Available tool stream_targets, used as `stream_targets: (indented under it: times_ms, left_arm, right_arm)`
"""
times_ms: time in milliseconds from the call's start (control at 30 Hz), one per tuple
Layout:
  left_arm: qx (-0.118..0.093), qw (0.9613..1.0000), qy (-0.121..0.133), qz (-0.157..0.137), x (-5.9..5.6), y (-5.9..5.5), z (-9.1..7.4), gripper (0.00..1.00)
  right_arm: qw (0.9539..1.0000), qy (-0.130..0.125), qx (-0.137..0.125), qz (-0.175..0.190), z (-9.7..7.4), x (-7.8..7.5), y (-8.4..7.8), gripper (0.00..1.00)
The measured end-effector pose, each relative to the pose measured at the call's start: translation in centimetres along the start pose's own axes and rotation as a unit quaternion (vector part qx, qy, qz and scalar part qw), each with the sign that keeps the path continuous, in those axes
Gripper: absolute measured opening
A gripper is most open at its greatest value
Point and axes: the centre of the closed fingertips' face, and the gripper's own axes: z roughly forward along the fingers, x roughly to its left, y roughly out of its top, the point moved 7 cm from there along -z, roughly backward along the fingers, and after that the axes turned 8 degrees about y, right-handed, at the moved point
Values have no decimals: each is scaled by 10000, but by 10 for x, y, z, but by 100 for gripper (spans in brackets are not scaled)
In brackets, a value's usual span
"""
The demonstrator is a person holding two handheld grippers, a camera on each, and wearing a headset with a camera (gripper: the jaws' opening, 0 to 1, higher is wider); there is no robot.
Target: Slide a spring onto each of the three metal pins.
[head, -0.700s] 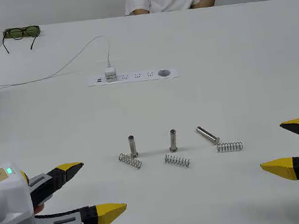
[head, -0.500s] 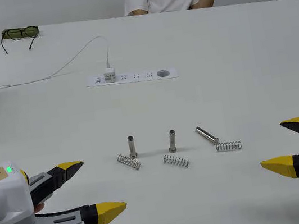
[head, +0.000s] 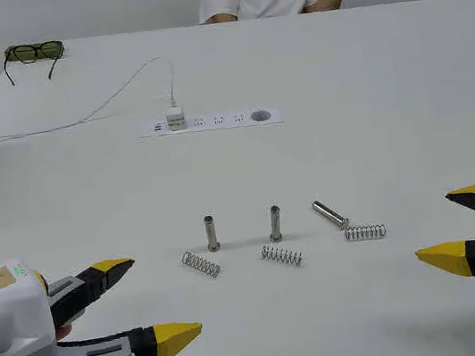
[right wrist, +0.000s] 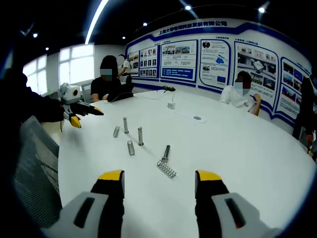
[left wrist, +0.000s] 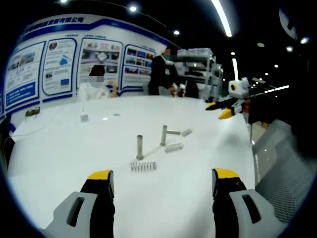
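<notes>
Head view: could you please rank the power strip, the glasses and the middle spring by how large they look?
1. Power strip
2. Glasses
3. Middle spring
The spring sits nearest the camera yet looks smallest, so the order holds.

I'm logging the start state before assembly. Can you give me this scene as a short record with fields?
pins: left pin and middle pin upright; right pin lying flat
springs: left spring, middle spring, right spring loose on table, none on a pin
left gripper: open, empty
right gripper: open, empty
far side: power strip, glasses
</notes>
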Motion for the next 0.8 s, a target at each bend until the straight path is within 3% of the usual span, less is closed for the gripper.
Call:
stream_targets:
  times_ms: [367,800]
  left_arm:
    - [55,10000,65,-14,-2,-2,-4,82]
    - [37,9999,108,-51,-6,-4,-4,81]
  right_arm:
    - [10000,41,41,-60,10,-8,11,53]
    - [9993,135,218,-269,41,-18,38,46]
